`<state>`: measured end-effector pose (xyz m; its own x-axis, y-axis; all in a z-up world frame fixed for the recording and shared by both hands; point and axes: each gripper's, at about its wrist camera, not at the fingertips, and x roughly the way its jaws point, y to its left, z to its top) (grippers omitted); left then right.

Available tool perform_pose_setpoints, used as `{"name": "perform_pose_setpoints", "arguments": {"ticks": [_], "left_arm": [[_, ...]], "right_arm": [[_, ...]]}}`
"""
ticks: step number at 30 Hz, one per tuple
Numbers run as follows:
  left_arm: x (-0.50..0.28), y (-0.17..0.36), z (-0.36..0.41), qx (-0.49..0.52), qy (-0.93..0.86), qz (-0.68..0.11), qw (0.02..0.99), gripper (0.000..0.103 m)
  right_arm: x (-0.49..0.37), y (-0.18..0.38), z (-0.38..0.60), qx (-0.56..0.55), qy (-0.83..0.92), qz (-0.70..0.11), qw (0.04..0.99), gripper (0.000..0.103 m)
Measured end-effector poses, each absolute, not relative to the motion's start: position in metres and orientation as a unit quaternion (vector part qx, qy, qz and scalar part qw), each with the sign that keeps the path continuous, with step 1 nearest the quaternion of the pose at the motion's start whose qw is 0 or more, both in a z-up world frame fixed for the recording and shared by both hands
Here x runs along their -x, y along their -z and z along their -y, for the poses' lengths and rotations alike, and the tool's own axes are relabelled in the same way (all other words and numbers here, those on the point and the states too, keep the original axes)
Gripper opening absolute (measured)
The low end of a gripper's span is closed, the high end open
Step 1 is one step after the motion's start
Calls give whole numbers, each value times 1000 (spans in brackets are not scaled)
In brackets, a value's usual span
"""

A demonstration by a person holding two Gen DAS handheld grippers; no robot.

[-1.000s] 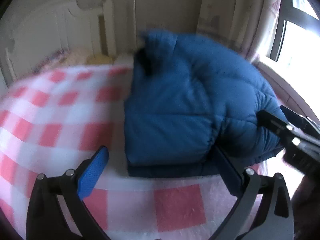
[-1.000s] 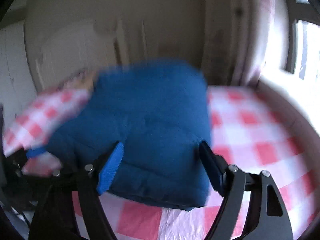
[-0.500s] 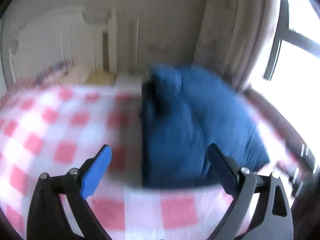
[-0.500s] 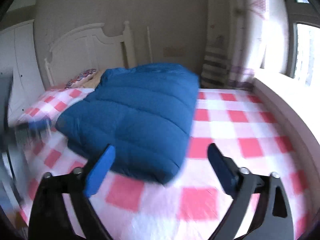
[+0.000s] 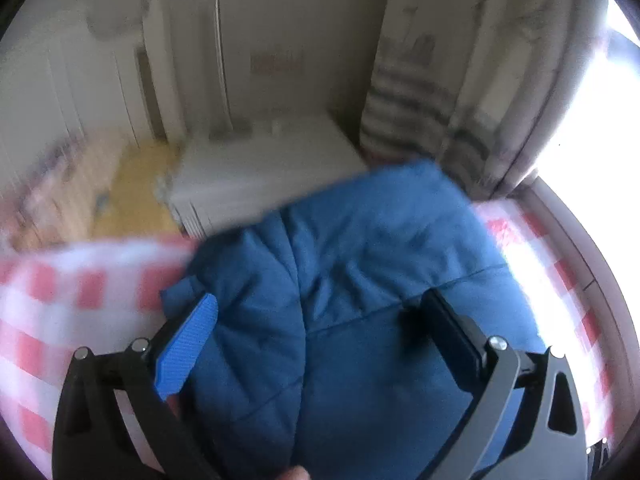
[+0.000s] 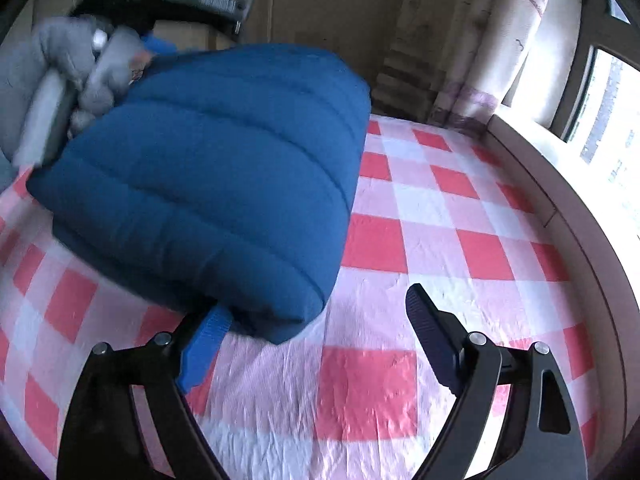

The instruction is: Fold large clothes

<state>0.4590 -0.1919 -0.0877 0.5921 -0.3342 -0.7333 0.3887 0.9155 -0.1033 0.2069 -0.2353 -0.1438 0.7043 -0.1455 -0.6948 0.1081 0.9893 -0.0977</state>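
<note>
Blue padded jacket (image 6: 208, 176): folded into a compact bundle on the checked bed (image 6: 440, 240); folding apparently near complete. Left gripper (image 5: 320, 344): jaws wide, straddling the bundle, gripping nothing. Right gripper (image 6: 316, 344): jaws wide, empty, bundle corner just ahead.

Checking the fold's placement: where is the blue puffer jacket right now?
In the right wrist view the blue puffer jacket lies folded on the checkered bedspread, left of centre, its near corner beside the open right gripper.

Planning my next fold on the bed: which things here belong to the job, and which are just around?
Job:
blue puffer jacket
left gripper, open
right gripper, open

Just around:
checked bed cover
curtain
white nightstand
window
</note>
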Motion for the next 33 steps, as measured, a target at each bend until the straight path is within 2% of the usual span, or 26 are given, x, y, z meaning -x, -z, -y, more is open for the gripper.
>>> {"name": "perform_pose_setpoints", "arguments": {"ticks": [2,3,4,5,7,9,13,18,22,29,32,33], "left_arm": [[-463,100,183,-12,207,-395,895,101],[-463,103,180,-9,204,-392,897,101],[-463,106,177,-5,200,-389,899,101],[-463,109,171,5,195,-385,902,101],[-462,114,157,32,196,-380,903,101],[-467,121,141,65,207,-388,896,101],[-460,120,142,52,212,-377,900,101],[-461,120,143,51,210,-379,900,101],[-463,122,140,63,213,-381,897,101],[-459,121,141,61,211,-379,899,101],[-460,122,141,67,214,-379,898,101],[-459,121,141,70,217,-377,898,101]], "right_arm": [[-213,141,234,25,89,-362,927,89],[-215,138,233,29,94,-354,930,89],[-212,130,224,53,108,-317,941,83],[-209,126,216,74,117,-295,945,61],[-203,113,190,109,124,-252,953,46],[-205,114,188,108,125,-246,955,46],[-218,138,225,31,109,-326,939,46],[-219,133,241,-19,77,-375,924,46],[-190,105,232,-4,64,-349,935,46],[-208,49,196,46,43,-254,965,46],[-240,61,192,49,45,-260,963,47],[-262,88,186,71,38,-313,946,47]]}}
